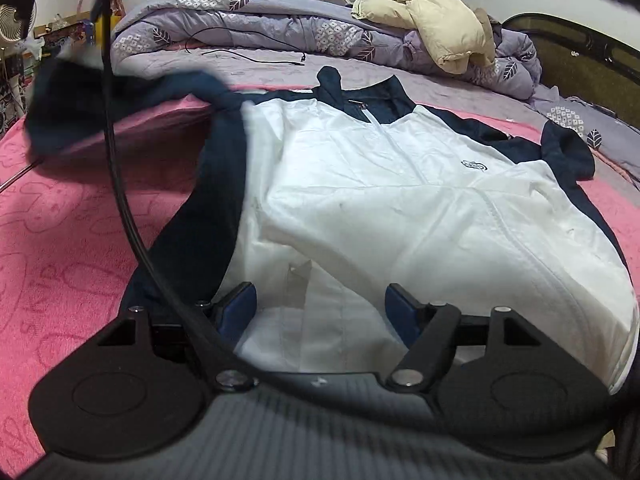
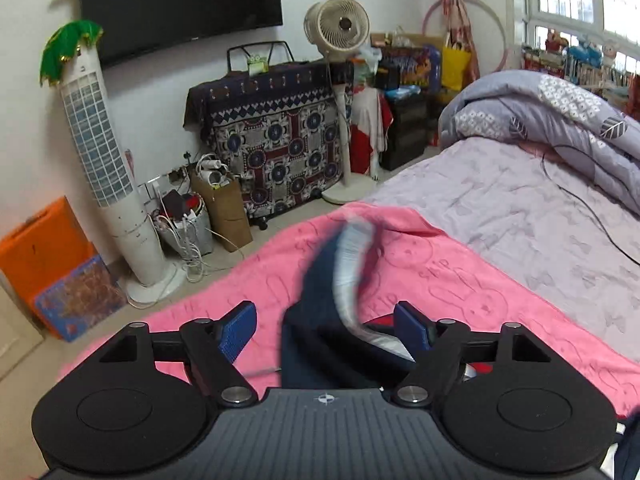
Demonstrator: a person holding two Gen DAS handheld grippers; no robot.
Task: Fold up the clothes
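A white and navy zip jacket [image 1: 400, 200] lies front up on a pink blanket [image 1: 60, 248] on the bed. My left gripper [image 1: 320, 308] is open, its blue pads just above the jacket's white hem. The jacket's left navy sleeve [image 1: 120, 100] is lifted off the blanket and blurred. In the right wrist view the same sleeve [image 2: 340, 280], navy with a white cuff, hangs blurred between the open fingers of my right gripper [image 2: 326, 328]. The pads do not touch it.
A rolled lilac duvet [image 1: 248, 28] and a cream puffer coat [image 1: 428, 12] lie at the bed's far side. A black cable [image 1: 248, 54] trails over the lilac sheet. The bed edge drops to a floor with a tower fan [image 2: 104, 168], a pedestal fan [image 2: 338, 28] and bags.
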